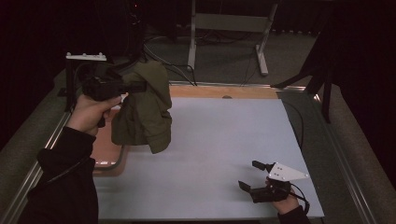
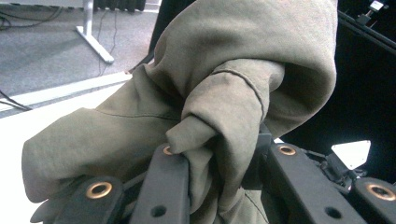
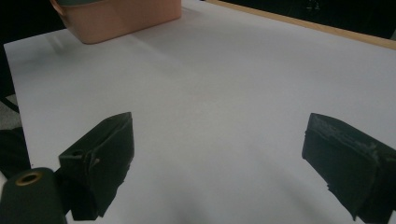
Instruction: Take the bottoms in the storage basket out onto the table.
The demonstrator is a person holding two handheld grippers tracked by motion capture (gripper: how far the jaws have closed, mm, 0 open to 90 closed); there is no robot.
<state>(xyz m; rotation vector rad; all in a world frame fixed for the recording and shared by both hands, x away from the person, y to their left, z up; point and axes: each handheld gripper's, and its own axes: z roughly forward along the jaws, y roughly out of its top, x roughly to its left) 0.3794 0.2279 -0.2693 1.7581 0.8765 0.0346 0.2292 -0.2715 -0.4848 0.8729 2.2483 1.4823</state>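
An olive green garment hangs bunched in the air at the table's left, over a pink tub. My left gripper is shut on a fold of it near the top. In the left gripper view the cloth is pinched between the black jaws of that gripper. My right gripper rests low on the white table at the near right, open with nothing between its jaws. The right gripper view has the same gripper with jaws wide apart over the bare sheet, and the tub at the top left.
A black stand with a white top rises behind the left hand. A wooden strip runs along the table's far edge, with metal rails at the sides. A desk frame stands on the floor beyond.
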